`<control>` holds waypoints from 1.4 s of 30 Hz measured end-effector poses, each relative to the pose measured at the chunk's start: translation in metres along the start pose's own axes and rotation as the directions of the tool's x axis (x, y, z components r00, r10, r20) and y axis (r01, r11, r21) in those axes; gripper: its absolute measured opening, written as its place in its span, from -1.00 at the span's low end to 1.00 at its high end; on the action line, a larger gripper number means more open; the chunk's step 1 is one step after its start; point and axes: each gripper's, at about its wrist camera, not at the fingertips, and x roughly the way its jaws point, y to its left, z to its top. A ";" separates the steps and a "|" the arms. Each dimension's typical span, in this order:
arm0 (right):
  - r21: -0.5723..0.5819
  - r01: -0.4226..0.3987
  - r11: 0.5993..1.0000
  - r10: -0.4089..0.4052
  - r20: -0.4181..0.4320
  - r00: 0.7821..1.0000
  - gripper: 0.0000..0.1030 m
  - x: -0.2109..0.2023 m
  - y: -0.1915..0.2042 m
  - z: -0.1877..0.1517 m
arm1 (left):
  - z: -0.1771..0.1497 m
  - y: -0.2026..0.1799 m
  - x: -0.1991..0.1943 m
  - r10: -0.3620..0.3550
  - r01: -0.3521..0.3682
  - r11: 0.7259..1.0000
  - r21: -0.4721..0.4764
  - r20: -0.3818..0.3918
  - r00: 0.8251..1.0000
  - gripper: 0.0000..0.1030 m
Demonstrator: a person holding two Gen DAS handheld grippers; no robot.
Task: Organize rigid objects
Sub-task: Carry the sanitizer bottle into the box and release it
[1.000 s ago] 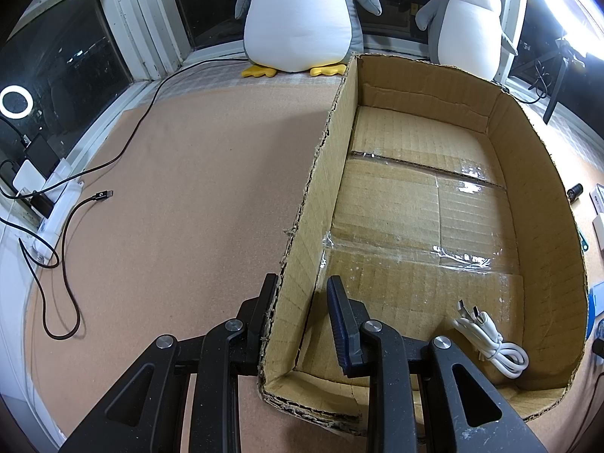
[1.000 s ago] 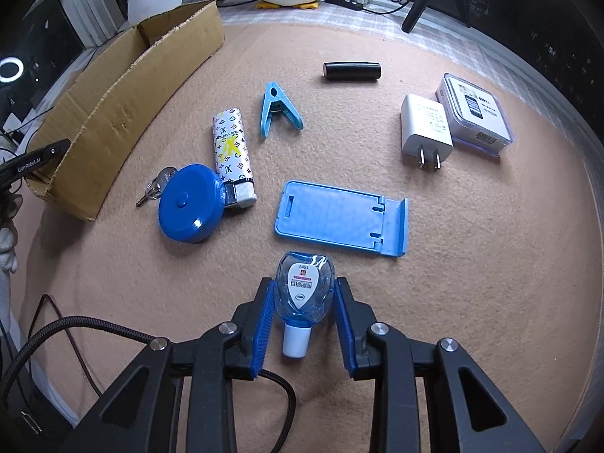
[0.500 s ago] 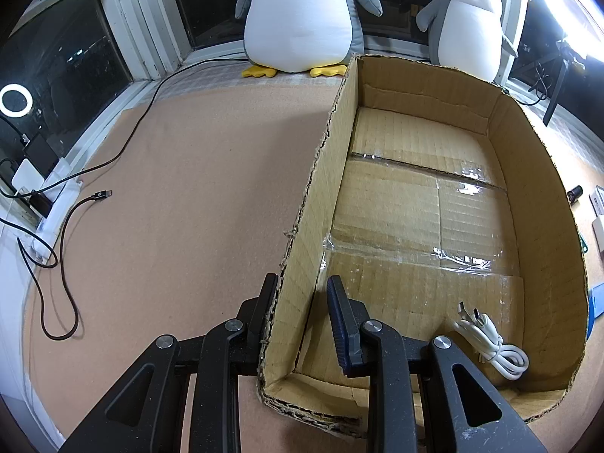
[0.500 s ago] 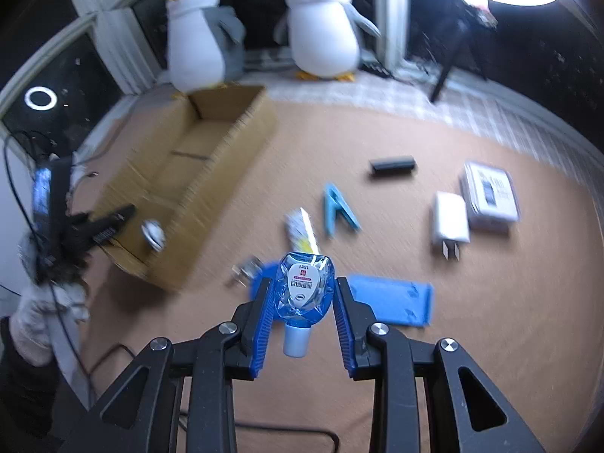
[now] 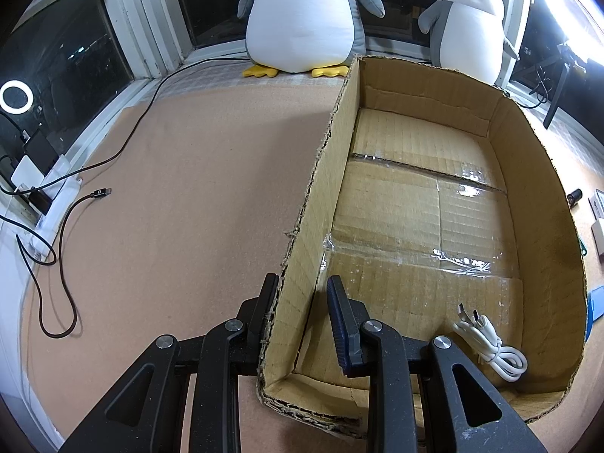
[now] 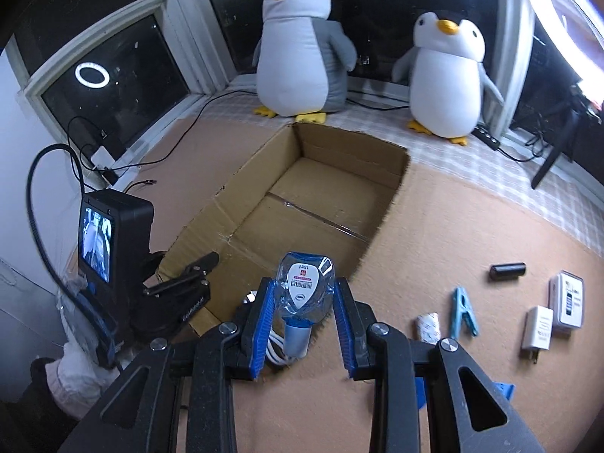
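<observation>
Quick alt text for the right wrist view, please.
The right tongs grip a small clear sanitizer bottle with a blue cap above the near end of an open brown cardboard box; the left tongs straddle its wall.

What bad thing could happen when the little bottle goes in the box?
The bottle hangs cap-down between the right gripper's pads, so it might slip out early. It could also land on the white cable already in the box. The left gripper straddles only one thin wall, so the box may shift.
</observation>
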 end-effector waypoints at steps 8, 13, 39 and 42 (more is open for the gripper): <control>-0.014 -0.010 1.000 0.009 -0.051 0.999 -0.45 0.035 0.014 0.011 | 0.000 0.001 0.000 -0.002 0.002 1.000 -0.003 0.001 1.000 -0.46; -0.024 0.005 1.000 -0.007 -0.077 0.997 -0.45 0.051 0.017 0.012 | 0.000 0.001 0.000 -0.004 0.004 1.000 -0.004 0.002 1.000 -0.46; -0.051 0.016 0.999 -0.023 -0.128 0.992 -0.41 0.081 0.020 0.011 | -0.001 0.001 0.001 -0.003 0.003 1.000 -0.004 0.003 1.000 -0.46; -0.041 0.007 0.999 -0.011 -0.116 0.993 -0.40 0.074 0.018 0.011 | -0.001 0.001 0.001 -0.003 0.003 1.000 -0.004 0.003 1.000 -0.46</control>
